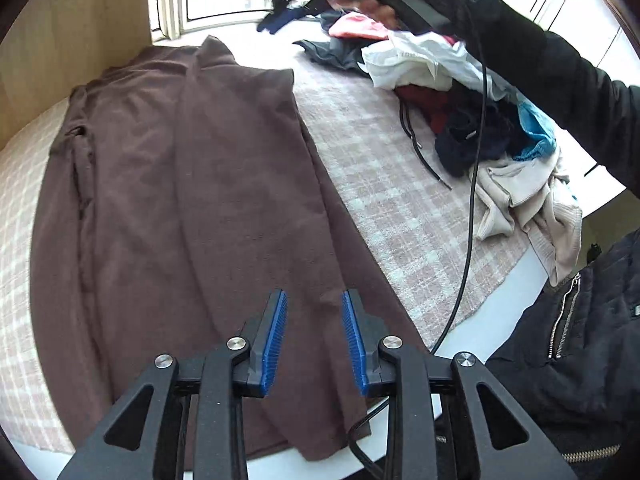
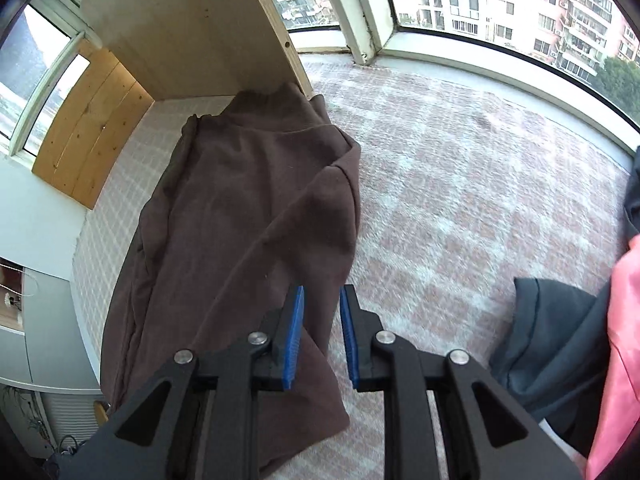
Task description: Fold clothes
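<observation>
Already halved lengthwise, the brown garment (image 1: pixel 192 184) lies flat on the checked cloth-covered surface (image 1: pixel 400 208). Both the left tool (image 1: pixel 314 344) and right tool (image 2: pixel 321 336) hover slightly spread, empty; pinch matching corners together before folding across, clear of the clothes pile (image 1: pixel 480 120).

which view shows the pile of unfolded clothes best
The left wrist view. There the pile of clothes lies in full on the checked cover, to the right of the brown garment. The right wrist view catches only its edge: a grey piece and a pink one at the right border.
</observation>
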Available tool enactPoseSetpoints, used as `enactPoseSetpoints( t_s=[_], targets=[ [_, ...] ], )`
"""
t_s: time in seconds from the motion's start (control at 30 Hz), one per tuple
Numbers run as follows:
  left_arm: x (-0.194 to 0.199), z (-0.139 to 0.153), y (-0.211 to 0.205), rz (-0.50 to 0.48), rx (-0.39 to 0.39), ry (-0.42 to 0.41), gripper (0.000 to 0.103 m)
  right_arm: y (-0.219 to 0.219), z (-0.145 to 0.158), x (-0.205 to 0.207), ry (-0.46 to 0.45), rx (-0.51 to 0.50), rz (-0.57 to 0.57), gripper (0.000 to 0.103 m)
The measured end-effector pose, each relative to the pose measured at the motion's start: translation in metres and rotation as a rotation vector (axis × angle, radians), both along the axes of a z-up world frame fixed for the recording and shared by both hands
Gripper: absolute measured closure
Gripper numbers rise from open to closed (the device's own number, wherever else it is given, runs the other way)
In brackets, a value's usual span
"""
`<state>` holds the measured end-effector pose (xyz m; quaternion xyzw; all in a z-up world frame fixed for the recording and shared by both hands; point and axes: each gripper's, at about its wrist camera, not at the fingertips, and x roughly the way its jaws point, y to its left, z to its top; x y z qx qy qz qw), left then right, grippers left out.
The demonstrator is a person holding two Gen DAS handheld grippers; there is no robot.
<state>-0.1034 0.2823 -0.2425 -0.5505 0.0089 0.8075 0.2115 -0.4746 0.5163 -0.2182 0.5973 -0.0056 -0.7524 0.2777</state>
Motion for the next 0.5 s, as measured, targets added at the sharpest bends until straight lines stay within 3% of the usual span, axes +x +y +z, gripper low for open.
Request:
enactPoseSetpoints(
  t_s=[0.03, 0.1, 0.17, 0.27, 0.43, 0.5],
  targets=[
    [-0.003, -0.009, 0.004, -0.001, 0.006, -0.020, 0.076, -0.044, 0.001, 0.007, -0.025, 0.011, 0.025, 0.084],
    [-0.009, -0.027, 0.009, 0.002, 0.015, -0.065, 0.076, -0.064, -0.012, -0.005, -0.042, 0.061, 0.075, 0.084],
    [-0.006, -0.035, 0.012, -0.005, 0.021, -0.066, 0.076, -0.087, -0.027, -0.030, 0.035, 0.122, 0.068, 0.091],
    [0.000, -0.036, 0.011, 0.001, 0.039, -0.059, 0.073, -0.100, -0.040, -0.063, 0.016, 0.053, 0.023, 0.091],
    [0.005, -0.027, -0.002, 0.047, 0.056, -0.077, 0.073, -0.107, -0.018, -0.029, 0.138, 0.062, 0.103, 0.087],
    [0.010, -0.019, -0.014, 0.067, 0.057, -0.063, 0.073, -0.116, -0.022, -0.013, 0.102, 0.006, 0.144, 0.086]
  ],
)
